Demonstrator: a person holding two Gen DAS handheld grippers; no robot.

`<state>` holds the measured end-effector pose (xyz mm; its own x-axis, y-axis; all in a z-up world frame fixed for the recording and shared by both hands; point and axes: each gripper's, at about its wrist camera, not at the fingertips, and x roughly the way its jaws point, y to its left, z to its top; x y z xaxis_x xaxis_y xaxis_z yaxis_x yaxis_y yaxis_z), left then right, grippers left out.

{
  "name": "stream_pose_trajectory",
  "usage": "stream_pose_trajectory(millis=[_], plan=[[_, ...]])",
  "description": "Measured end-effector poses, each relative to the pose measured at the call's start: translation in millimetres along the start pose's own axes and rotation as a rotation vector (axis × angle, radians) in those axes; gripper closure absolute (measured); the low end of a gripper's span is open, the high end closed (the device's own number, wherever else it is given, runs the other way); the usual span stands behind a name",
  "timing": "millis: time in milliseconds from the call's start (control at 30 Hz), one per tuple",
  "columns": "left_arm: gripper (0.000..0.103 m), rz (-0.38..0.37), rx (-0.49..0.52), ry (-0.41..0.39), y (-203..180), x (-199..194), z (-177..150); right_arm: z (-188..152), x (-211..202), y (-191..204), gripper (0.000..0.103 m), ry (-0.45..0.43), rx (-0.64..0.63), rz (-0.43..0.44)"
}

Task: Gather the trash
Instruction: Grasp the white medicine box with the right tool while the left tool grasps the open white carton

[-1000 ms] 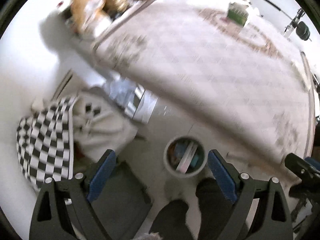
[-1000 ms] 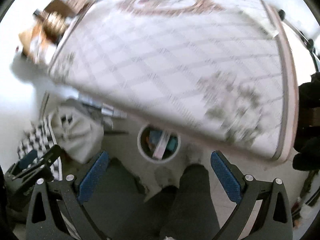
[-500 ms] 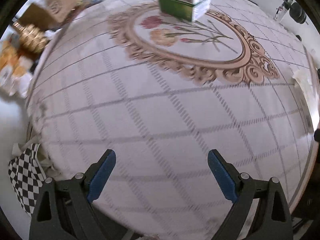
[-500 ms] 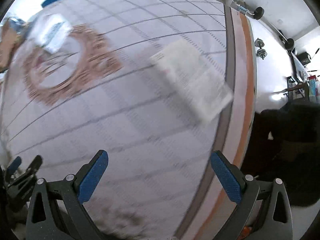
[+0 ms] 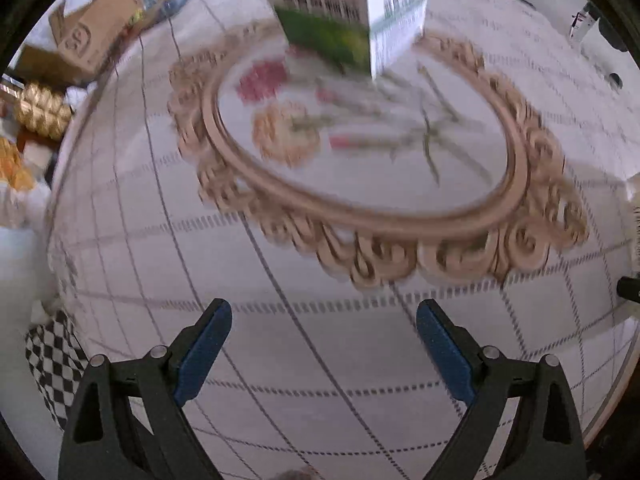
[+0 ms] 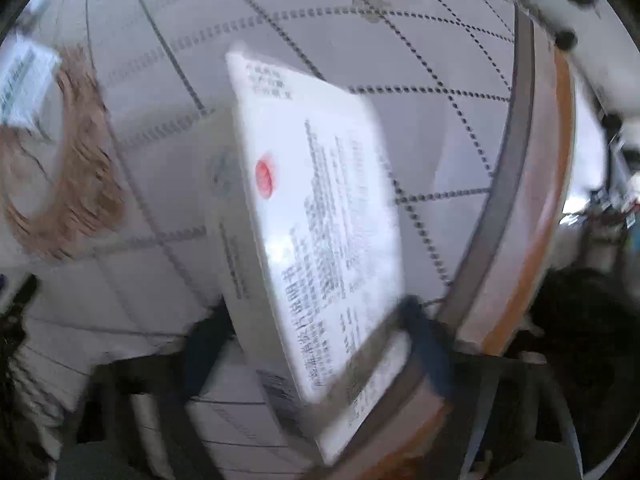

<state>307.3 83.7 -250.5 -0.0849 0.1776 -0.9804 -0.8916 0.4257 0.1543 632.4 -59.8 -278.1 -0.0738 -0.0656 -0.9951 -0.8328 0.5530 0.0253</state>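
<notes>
A flat white medicine box (image 6: 320, 200) with printed text and a red dot lies near the table's right rim. My right gripper (image 6: 316, 332) points down over it, jaws closing, blurred blue pads against its two long sides. A taller green and white carton (image 5: 340, 12) stands at the far side of the oval flower motif; its white side also shows in the right wrist view as a blurred carton (image 6: 20, 80). My left gripper (image 5: 324, 336) hangs open over the bare checked tablecloth (image 5: 280, 280), well short of the carton, with nothing between its fingers.
The round table's orange and grey rim (image 6: 520, 200) runs close to the right of the white box. A cardboard box (image 5: 88, 36), gold ornaments (image 5: 40, 108) and a checkered cloth (image 5: 52, 364) lie beyond the table's left edge.
Both grippers swung from the floor bin up over the table. The right gripper came down on the white box and its jaws narrowed around it. The left moved nearer the green carton.
</notes>
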Motion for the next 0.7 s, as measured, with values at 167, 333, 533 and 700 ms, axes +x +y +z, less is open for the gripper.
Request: stream_pose_trajectory(millis=[167, 333, 533, 700], plan=[[0.008, 0.025, 0.078, -0.109, 17, -45, 60, 26, -16, 10, 0.067, -0.076, 0.141, 0.180], [0.008, 0.013, 0.164, -0.177, 21, -78, 124, 45, -25, 14, 0.067, -0.115, 0.216, 0.258], [0.008, -0.025, 0.315, -0.106, -1, -61, 162, 64, -17, 12, 0.072, -0.074, 0.290, 0.254], [0.008, -0.100, 0.401, -0.008, -15, -42, 180, 74, -2, 7, 0.072, -0.027, 0.342, 0.258]])
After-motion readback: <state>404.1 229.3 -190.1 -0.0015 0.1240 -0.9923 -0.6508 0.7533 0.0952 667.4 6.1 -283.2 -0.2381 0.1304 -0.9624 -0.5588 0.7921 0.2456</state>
